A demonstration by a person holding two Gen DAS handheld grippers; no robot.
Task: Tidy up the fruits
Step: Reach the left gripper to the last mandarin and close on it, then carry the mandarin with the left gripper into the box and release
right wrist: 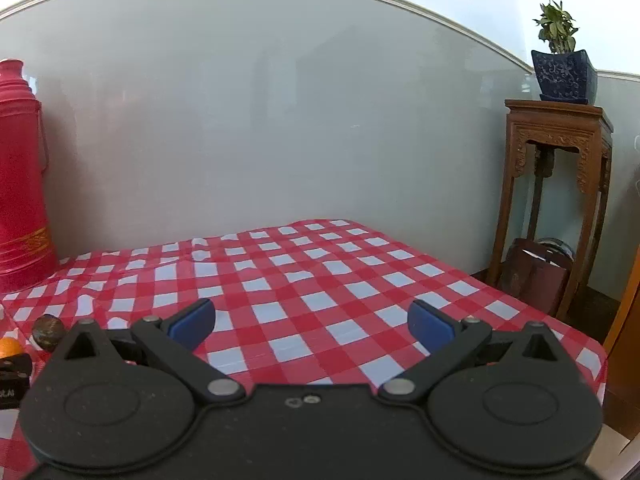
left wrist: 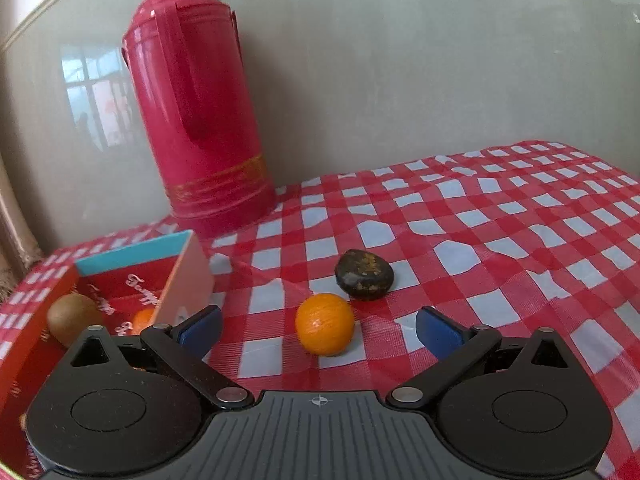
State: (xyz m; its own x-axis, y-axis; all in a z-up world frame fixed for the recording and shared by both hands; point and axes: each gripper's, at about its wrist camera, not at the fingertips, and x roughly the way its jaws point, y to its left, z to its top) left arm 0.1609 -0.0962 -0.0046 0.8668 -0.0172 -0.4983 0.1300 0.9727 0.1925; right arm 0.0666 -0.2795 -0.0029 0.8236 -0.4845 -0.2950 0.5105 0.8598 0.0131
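An orange [left wrist: 325, 324] lies on the red checked cloth [left wrist: 500, 240], right between the spread blue fingertips of my left gripper [left wrist: 318, 332], which is open. Just beyond it sits a dark brown-black fruit [left wrist: 365, 274]. At the left stands a red box [left wrist: 44, 312] holding a kiwi [left wrist: 73, 316] and a second orange fruit [left wrist: 144, 320], partly hidden by my left finger. My right gripper [right wrist: 311, 322] is open over bare cloth [right wrist: 320, 280]. In the right wrist view the dark fruit [right wrist: 48, 330] and the orange [right wrist: 10, 347] show at the far left.
A tall red thermos [left wrist: 200, 120] stands at the back against the grey wall and shows also as the thermos [right wrist: 22, 184] at the left edge. Off the table's right stands a carved wooden stand [right wrist: 560, 184] with a potted plant [right wrist: 564, 68].
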